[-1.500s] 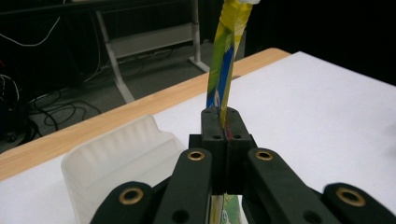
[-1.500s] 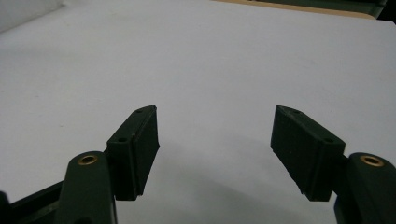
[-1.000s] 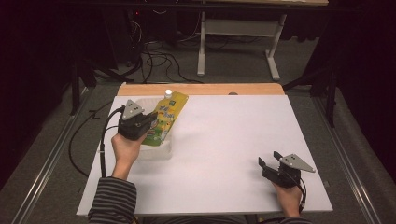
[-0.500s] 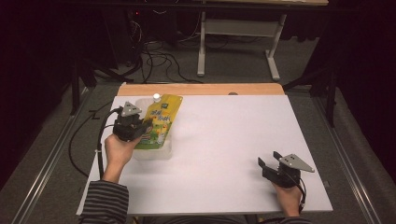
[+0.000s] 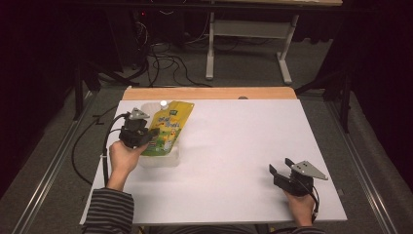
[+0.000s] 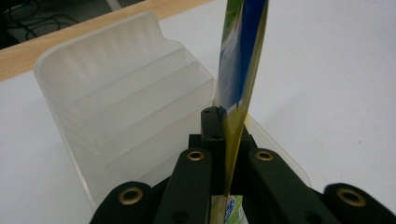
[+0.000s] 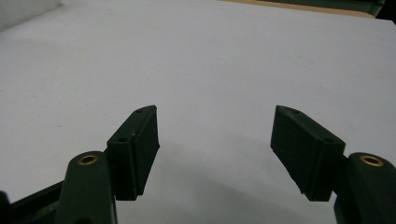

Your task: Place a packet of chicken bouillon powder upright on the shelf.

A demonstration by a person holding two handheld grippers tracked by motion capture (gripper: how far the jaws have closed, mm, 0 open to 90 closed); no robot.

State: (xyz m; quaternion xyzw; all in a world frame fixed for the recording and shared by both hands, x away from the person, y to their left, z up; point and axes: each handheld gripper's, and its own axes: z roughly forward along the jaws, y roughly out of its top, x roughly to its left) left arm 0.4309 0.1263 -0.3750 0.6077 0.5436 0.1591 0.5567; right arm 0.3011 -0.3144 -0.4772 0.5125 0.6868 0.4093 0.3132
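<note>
A yellow-green drink pouch [image 5: 168,126] with a white cap [image 5: 163,104] is held tilted over a clear plastic stepped rack [image 5: 160,158] at the table's left. My left gripper [image 5: 141,139] is shut on the pouch's lower edge. In the left gripper view the pouch [image 6: 240,70] stands edge-on between the jaws, just right of the rack [image 6: 126,107] and its ridged steps. My right gripper [image 5: 282,173] rests open near the table's front right; in the right gripper view its jaws stand wide apart over bare white table [image 7: 210,60], the gripper [image 7: 215,144] holding nothing.
The white tabletop [image 5: 243,146] has a wooden strip [image 5: 209,92] along its far edge. Beyond it are a metal stand [image 5: 248,44] and cables [image 5: 165,58] on the floor. A black cable [image 5: 104,146] trails from the left gripper.
My left gripper has carried the pouch leftward and slightly toward me over the rack. The right gripper has stayed in place.
</note>
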